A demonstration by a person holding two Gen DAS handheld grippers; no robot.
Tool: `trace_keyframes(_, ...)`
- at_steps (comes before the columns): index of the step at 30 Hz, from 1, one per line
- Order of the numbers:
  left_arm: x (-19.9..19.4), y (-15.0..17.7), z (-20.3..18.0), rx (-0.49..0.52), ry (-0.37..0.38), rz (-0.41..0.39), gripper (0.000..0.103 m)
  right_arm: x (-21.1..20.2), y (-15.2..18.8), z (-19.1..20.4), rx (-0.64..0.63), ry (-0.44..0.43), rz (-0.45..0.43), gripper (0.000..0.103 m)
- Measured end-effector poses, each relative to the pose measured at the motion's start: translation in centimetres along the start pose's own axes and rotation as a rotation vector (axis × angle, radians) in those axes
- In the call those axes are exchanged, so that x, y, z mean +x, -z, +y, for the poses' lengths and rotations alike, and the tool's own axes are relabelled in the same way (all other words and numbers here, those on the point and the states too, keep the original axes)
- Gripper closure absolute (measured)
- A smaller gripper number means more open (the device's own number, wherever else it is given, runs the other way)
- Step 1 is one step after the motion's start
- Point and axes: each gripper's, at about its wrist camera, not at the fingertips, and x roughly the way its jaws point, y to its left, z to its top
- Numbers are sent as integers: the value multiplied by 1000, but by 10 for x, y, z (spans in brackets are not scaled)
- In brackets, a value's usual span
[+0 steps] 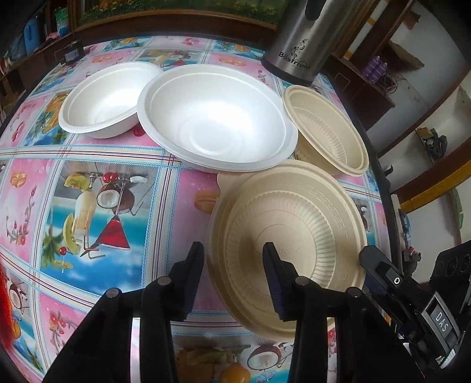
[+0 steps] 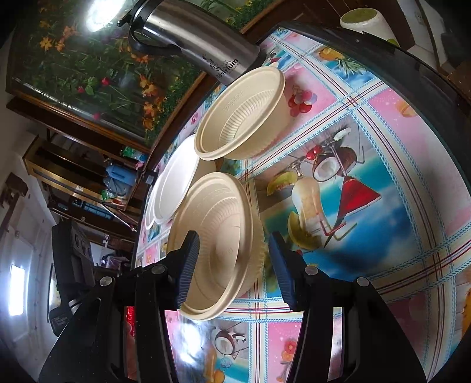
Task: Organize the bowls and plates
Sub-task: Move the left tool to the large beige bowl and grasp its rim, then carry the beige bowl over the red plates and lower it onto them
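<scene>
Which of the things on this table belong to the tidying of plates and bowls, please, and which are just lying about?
Part of the job:
- large beige bowl
- small beige bowl
- large white bowl
- small white bowl

Just lying about:
- steel flask
- white and green cup
- patterned tablecloth

Four upright disposable dishes around the large white foam bowl (image 1: 216,117): a smaller white foam bowl (image 1: 107,98) just left of it, a ribbed beige plastic bowl (image 1: 326,129) touching its right, and a wide ribbed beige plastic bowl (image 1: 290,232) nearest, its rim partly under the white one's.
</scene>
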Motion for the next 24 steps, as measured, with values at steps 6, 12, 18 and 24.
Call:
trace_keyframes(6,2,2,2,-4,5,3,74,5,1,0,-7,12,10,57)
trace_keyframes(12,2,3,5,-7,11,-12,91,12,3,2,-48,88,13,84)
trace_keyframes(18,0,5,2,23,5,-30,91,12,4,8,-105,129,-13,87)
trace_keyframes(24,-2,6,9,14,19,-18,91,14,4,10,-118,124,-8,87)
